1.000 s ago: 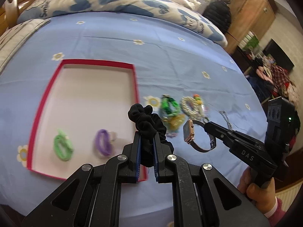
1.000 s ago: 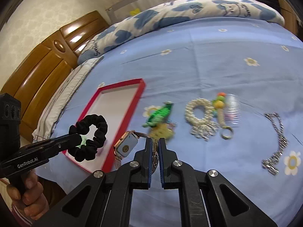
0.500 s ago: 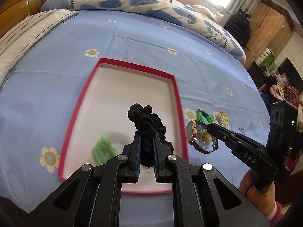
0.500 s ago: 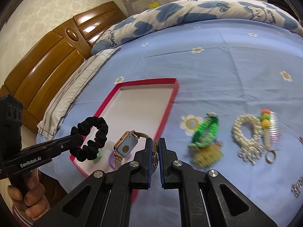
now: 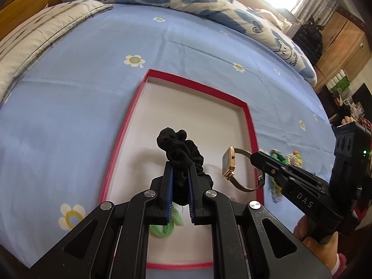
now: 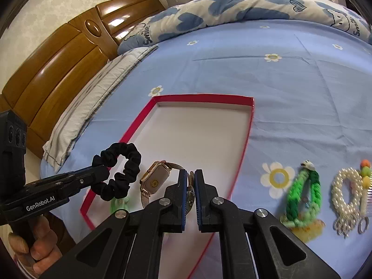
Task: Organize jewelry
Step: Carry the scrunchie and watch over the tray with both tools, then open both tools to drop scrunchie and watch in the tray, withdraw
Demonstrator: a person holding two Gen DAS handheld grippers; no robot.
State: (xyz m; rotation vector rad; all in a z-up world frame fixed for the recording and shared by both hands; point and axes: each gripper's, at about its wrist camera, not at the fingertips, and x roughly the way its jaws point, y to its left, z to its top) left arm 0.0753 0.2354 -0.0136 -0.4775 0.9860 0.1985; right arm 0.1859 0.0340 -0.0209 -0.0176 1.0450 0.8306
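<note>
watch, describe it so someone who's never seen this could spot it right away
On the blue flowered bedsheet lies a shallow red-rimmed tray. Above its near right corner the right gripper pinches the watch by its mesh strap. Unlike the black scrunchie held beside it, it has a rectangular rose-gold case with a pale dial.

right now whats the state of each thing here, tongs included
left tongs: shut on the black scrunchie
black scrunchie: held up above the tray
right tongs: shut on the watch strap
watch: held up over the tray's near end
red-rimmed tray: open, flat on the bed
green hair tie: lying in the tray
green braided bracelet: on the sheet, outside the tray
pearl bracelet: on the sheet, outside the tray
</note>
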